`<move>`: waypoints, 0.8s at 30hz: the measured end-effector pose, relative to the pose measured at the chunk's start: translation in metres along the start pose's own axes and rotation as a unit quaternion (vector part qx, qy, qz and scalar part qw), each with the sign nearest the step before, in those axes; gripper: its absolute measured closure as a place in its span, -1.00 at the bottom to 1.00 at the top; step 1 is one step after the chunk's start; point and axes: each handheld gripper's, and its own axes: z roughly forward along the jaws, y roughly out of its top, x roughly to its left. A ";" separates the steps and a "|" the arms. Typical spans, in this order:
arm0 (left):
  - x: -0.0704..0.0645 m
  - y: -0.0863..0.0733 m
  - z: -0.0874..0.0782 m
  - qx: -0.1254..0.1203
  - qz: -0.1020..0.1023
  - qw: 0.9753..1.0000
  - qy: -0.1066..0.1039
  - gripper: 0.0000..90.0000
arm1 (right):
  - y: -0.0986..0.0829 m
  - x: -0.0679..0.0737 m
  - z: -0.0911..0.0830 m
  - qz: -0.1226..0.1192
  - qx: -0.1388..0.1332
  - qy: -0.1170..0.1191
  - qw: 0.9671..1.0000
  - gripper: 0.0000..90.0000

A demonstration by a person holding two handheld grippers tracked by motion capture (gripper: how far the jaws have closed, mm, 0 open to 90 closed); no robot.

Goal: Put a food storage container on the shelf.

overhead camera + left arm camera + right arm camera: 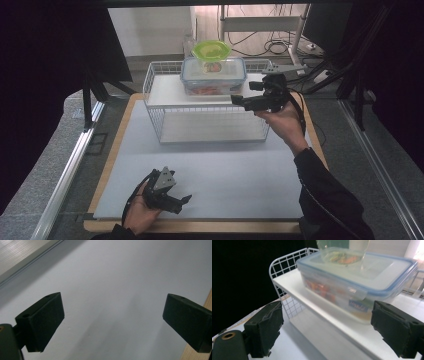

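Where right tongs [324,332] gape apart: clear blue-rimmed lidded container [359,280], orange contents; left tongs [112,322] apart.

Clear lidded container [213,76] — blue-rimmed, upright on rack's top shelf [165,91].

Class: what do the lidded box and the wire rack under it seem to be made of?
Lidded box: probably clear glossy plastic, since the food shows through; its lid has a blue rim. Wire rack: likely white-coated metal wire, seen as a thin grid, with smooth white shelves.

Readable text: none. You have one blue label [357,305] on the clear container [352,287], its lettering too blurred to read.
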 end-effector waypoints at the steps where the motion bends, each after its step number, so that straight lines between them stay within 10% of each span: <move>1: 0.000 0.000 0.000 0.000 -0.001 1.000 0.000 -0.92 | -0.002 0.001 0.000 0.000 0.001 0.001 1.000 -0.76; 24: 0.000 -0.001 0.002 0.006 0.001 1.000 0.000 -0.93 | -0.086 0.015 0.014 -0.041 0.047 0.003 0.998 -1.00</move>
